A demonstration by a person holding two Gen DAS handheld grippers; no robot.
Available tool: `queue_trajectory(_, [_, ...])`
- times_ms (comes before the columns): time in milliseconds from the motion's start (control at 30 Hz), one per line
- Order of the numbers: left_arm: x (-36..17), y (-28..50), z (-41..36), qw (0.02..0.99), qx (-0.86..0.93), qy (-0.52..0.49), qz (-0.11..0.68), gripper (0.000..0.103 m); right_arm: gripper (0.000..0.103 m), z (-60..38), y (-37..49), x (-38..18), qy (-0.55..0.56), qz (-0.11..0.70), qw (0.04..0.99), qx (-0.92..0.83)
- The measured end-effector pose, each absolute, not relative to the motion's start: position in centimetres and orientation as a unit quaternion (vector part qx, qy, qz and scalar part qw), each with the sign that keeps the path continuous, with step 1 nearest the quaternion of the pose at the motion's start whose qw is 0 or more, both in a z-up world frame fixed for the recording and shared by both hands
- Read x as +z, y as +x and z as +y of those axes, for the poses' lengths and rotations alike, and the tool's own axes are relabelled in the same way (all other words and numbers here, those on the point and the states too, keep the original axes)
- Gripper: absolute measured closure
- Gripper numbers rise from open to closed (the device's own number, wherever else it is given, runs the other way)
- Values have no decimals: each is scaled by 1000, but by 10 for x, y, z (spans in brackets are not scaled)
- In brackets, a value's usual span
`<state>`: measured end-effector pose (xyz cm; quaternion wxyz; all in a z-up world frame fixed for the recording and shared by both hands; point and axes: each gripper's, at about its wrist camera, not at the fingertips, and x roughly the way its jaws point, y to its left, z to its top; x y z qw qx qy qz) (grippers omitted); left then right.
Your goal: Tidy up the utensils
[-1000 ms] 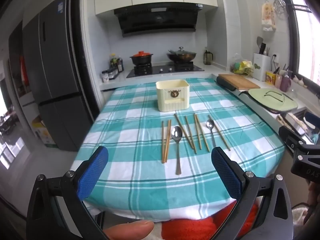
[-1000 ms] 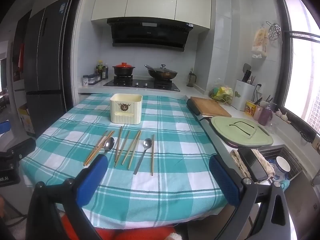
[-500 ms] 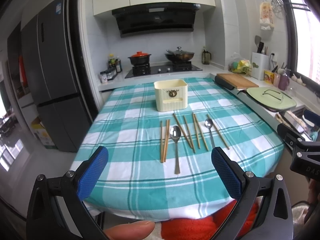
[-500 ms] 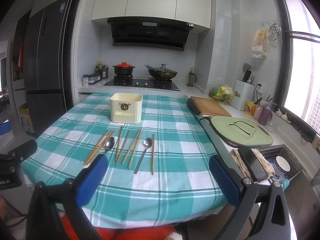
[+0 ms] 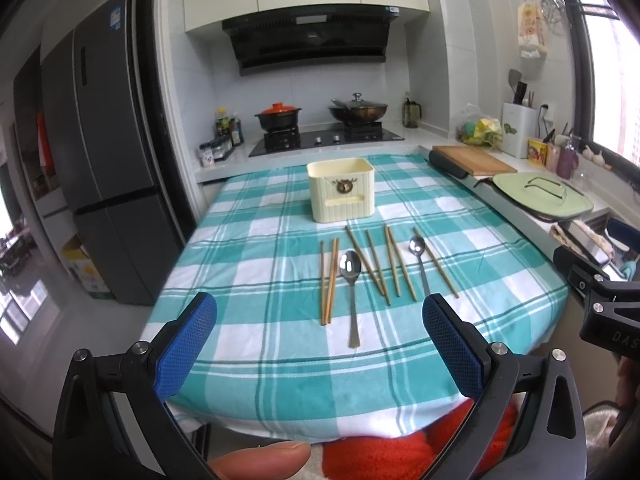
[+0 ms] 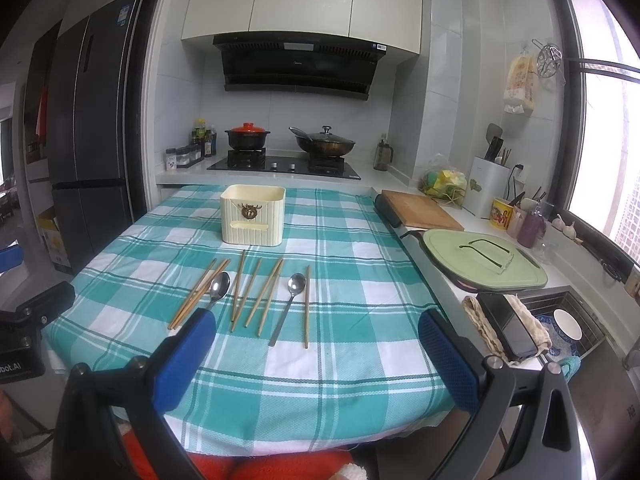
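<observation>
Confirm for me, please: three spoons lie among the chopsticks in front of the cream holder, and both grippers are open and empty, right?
Not quite: the left wrist view shows two spoons, a larger spoon and a smaller spoon, among the chopsticks before the cream holder. The rest holds.

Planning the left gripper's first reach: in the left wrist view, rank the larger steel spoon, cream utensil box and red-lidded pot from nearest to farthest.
1. Larger steel spoon, centre of the tablecloth.
2. Cream utensil box, behind the utensils.
3. Red-lidded pot, on the stove.
</observation>
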<state>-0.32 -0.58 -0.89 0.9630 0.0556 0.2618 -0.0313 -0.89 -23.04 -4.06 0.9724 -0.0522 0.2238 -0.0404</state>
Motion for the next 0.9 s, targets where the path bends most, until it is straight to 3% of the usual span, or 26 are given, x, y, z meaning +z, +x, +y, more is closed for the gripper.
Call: queue_trajectory(900, [-14,0,-5,962,-32,56,267,1,0,-230,-5,-45,-53,234,970,-39])
